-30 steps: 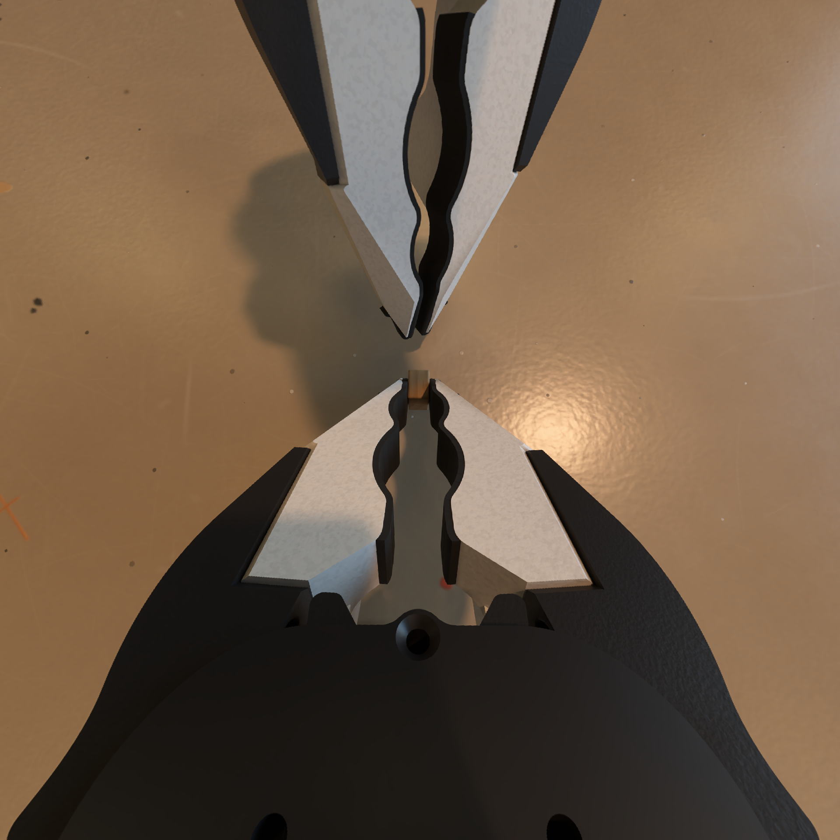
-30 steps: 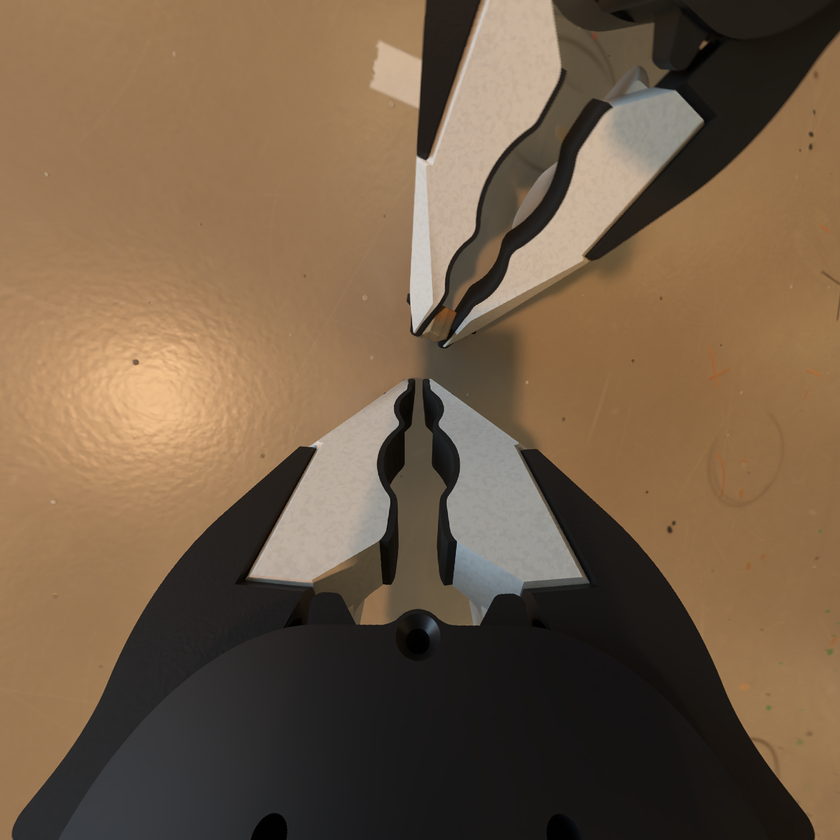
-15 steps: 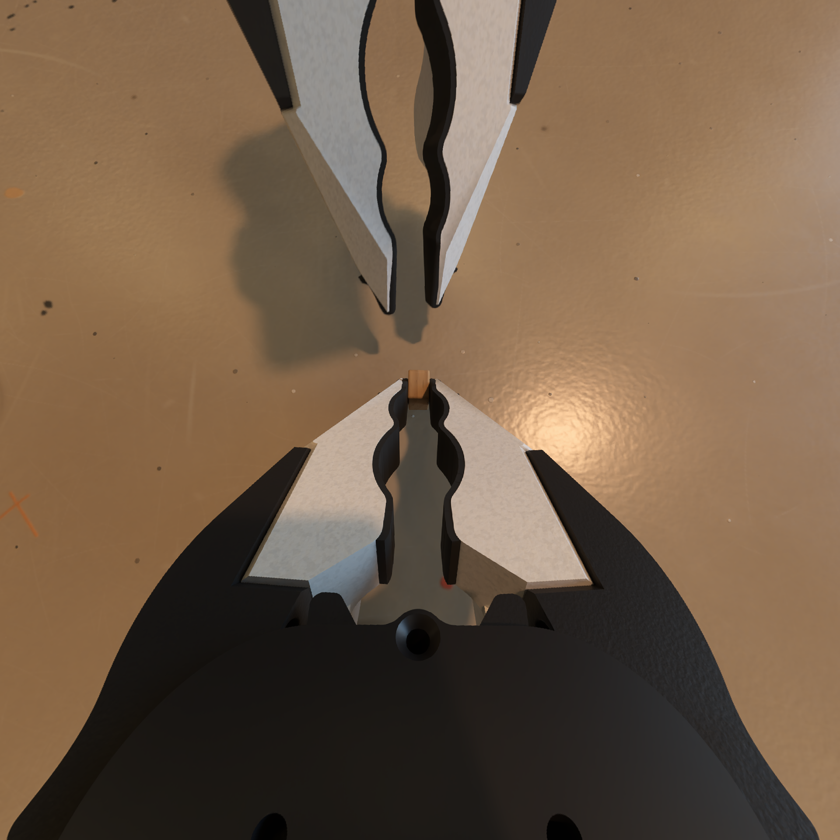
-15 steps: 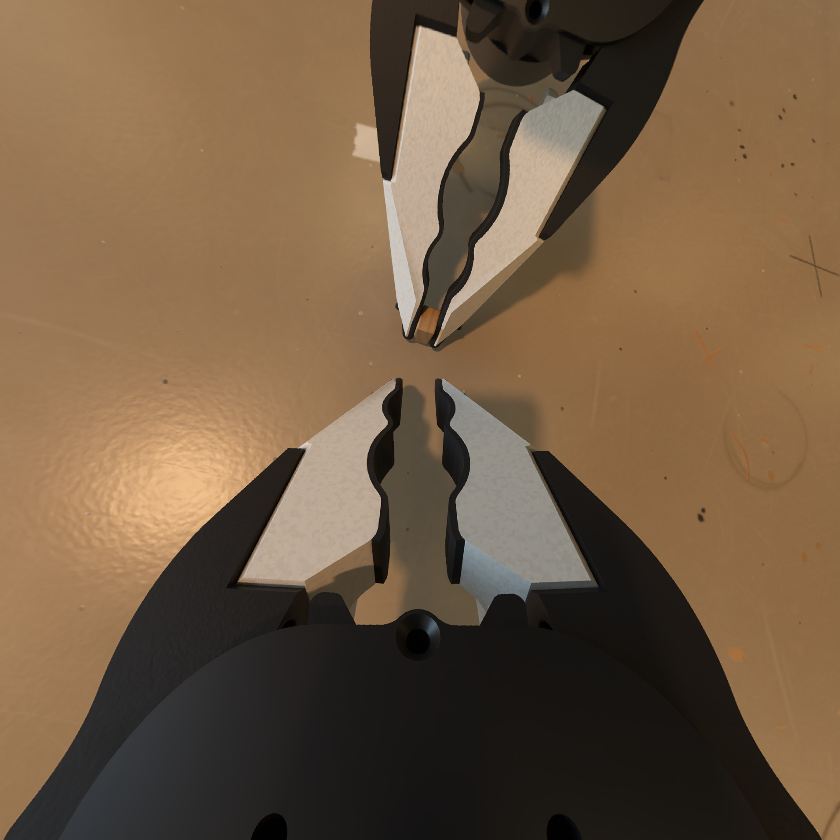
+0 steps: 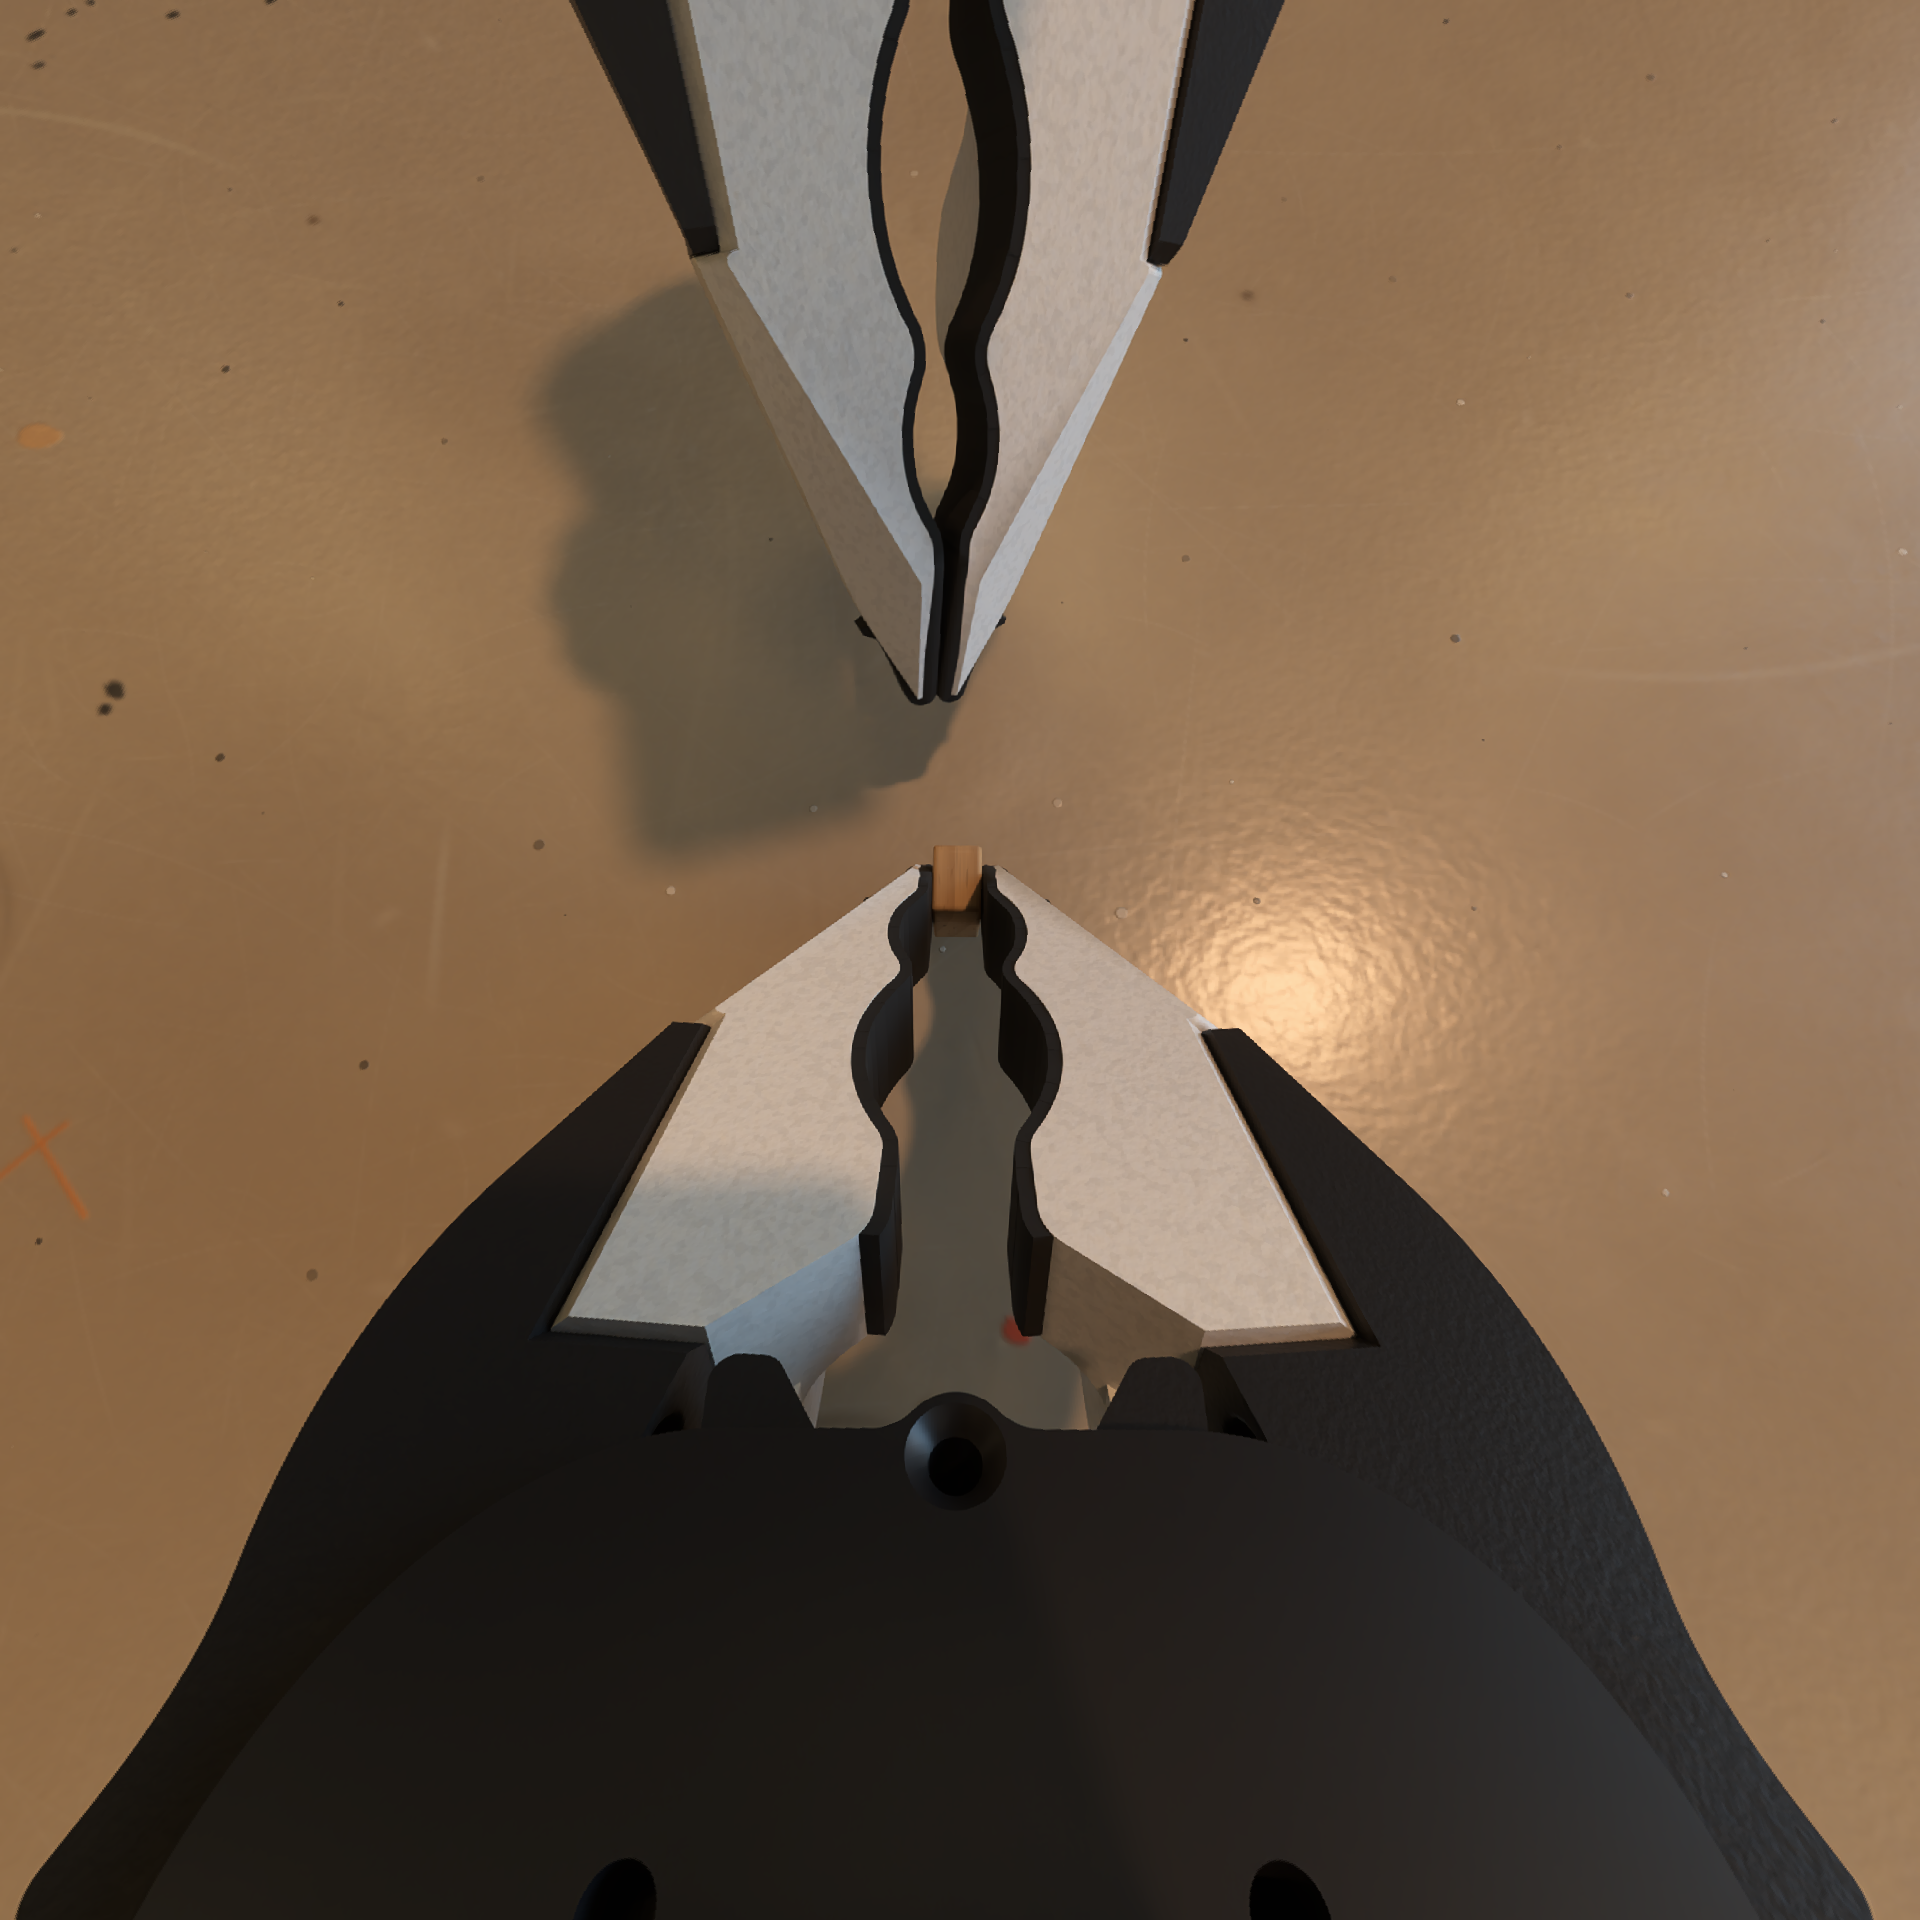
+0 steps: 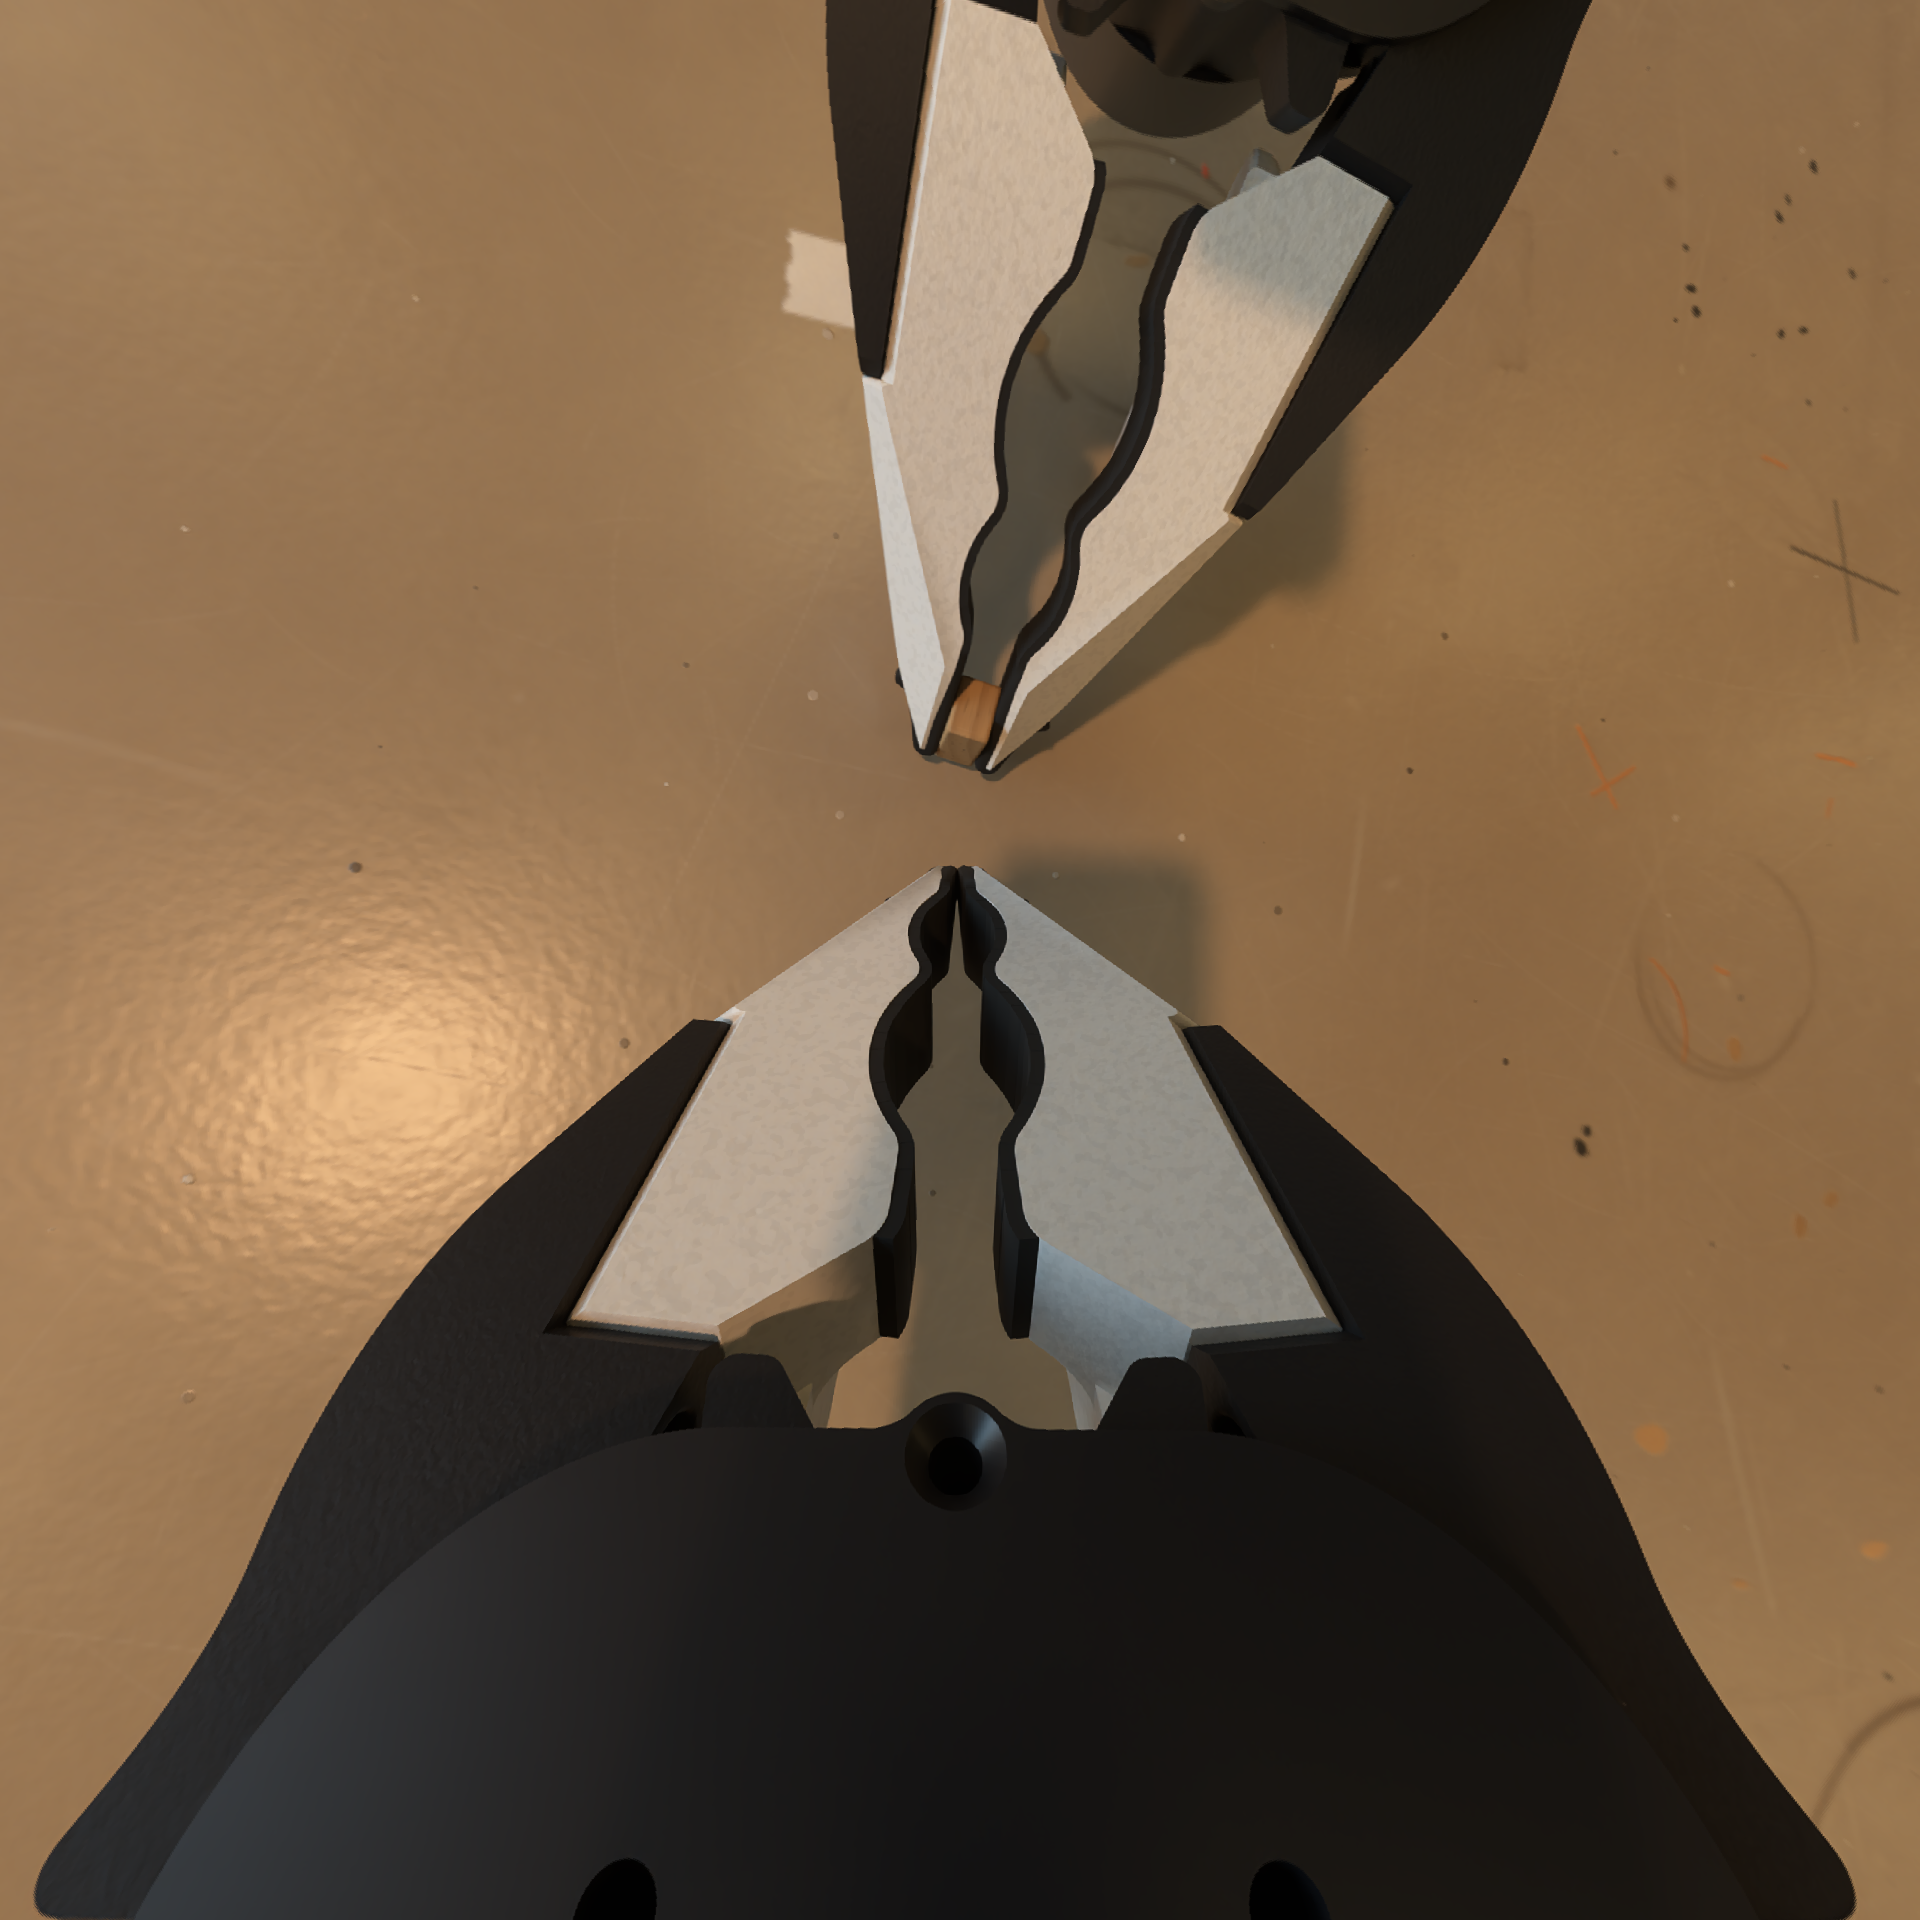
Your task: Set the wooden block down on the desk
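Note:
A small wooden block (image 5: 956,878) is pinched between the tips of my left gripper (image 5: 956,883), held above the brown desk (image 5: 312,935). In the right wrist view the same block (image 6: 966,717) shows between the left gripper's tips (image 6: 961,753). My right gripper (image 6: 956,878) is shut and empty, tips pointing at the left gripper with a short gap between them. It also shows in the left wrist view (image 5: 938,691), tips closed together, facing the block.
The desk (image 6: 416,623) is brown with scuffs, dark specks and a bright glare patch (image 5: 1288,977). A pale piece of tape (image 6: 816,281) lies on it beside the left gripper. Faint pen crosses (image 6: 1844,571) mark the surface.
My right gripper opened half a second ago and has now shut again, empty. The left gripper still holds the block; both have shifted slightly over the desk.

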Robot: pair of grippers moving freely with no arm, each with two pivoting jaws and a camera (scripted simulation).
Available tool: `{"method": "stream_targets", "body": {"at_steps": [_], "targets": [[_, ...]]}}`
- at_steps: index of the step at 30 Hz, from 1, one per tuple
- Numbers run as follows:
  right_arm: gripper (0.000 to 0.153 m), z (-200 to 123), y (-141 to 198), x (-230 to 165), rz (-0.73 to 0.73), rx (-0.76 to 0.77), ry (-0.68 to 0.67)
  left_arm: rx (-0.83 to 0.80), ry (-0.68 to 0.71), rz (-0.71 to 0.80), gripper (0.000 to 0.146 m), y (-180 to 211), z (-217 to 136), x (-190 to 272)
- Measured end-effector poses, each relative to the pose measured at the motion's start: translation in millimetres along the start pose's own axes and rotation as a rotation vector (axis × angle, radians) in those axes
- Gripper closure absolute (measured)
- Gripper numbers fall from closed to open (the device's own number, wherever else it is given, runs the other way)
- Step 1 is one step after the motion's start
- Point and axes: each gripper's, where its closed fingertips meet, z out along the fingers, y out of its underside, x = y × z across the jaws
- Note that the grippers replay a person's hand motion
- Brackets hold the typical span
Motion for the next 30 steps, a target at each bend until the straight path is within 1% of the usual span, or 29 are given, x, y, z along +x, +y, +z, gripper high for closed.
{"method": "stream_targets", "body": {"at_steps": [12,28,30], "targets": [[0.153,0.7,-0.7,0.2,-0.035,-0.052,0.018,0.002,-0.003,-0.015,0.138,-0.3,0.1,0.9],[0.153,0.9,-0.2,-2.4,-0.088,-0.112,0.068,-0.011,-0.026,-0.113,0.138,-0.6,-0.1,2.1],[0.153,2.3,-2.7,-5.0,-0.093,-0.102,0.061,-0.012,-0.029,-0.12,0.138,-0.7,-0.1,2.1]]}}
